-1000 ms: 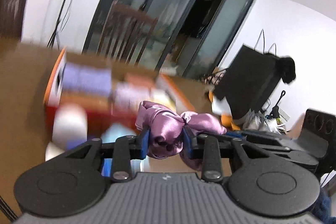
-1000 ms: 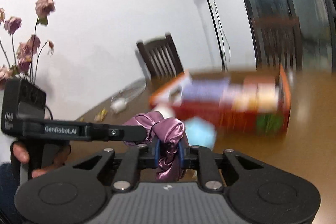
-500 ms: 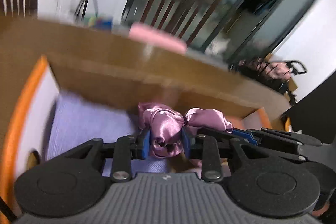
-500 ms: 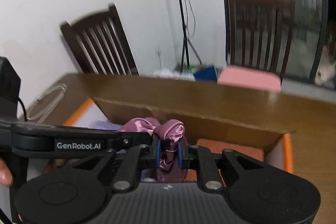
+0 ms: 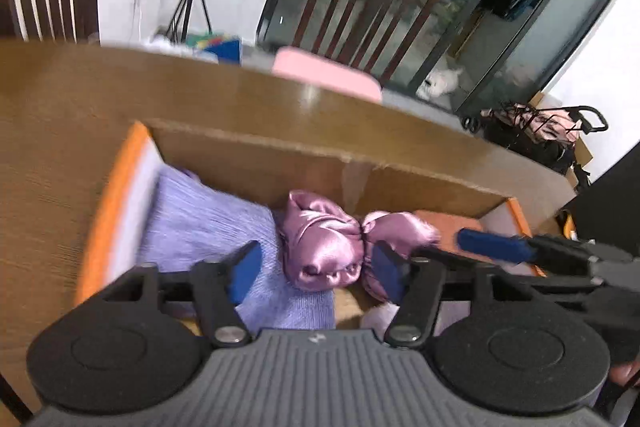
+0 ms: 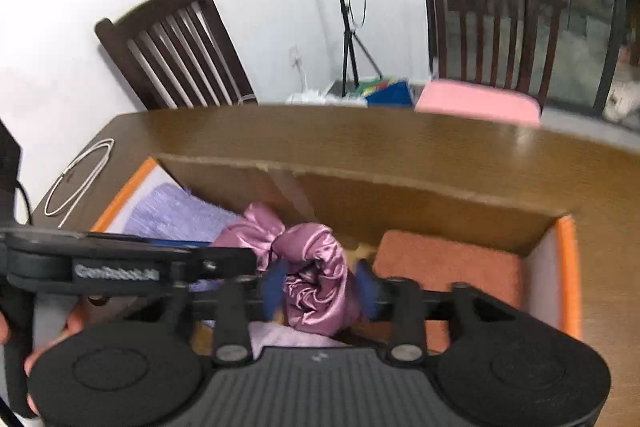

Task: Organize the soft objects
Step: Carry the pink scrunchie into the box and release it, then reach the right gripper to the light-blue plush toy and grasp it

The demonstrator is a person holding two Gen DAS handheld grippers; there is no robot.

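Note:
A pink-purple satin cloth (image 5: 324, 247) (image 6: 316, 267), bunched and knotted, lies low inside an orange-rimmed cardboard box (image 5: 112, 207) (image 6: 568, 267). My left gripper (image 5: 316, 269) has the cloth's left bulge between its blue pads. Its jaws are opening and the left pad stands clear of the fabric. My right gripper (image 6: 320, 289) straddles the other bulge, its jaws opening too, with small gaps beside the cloth. In the box lie a lavender knit cloth (image 5: 200, 219) (image 6: 176, 207) on the left and a rust towel (image 6: 448, 259) on the right.
The box sits on a brown wooden table (image 6: 400, 139). A white cable loop (image 6: 76, 179) lies near the table's left corner. Two dark wooden chairs (image 6: 176, 59) stand behind the table, one with a pink cushion (image 6: 476, 103). A tripod (image 6: 348, 27) stands by the wall.
Both grippers carried the satin cloth from over the table to above and then down into the box. Their jaws, shut on the cloth before, now stand apart from it.

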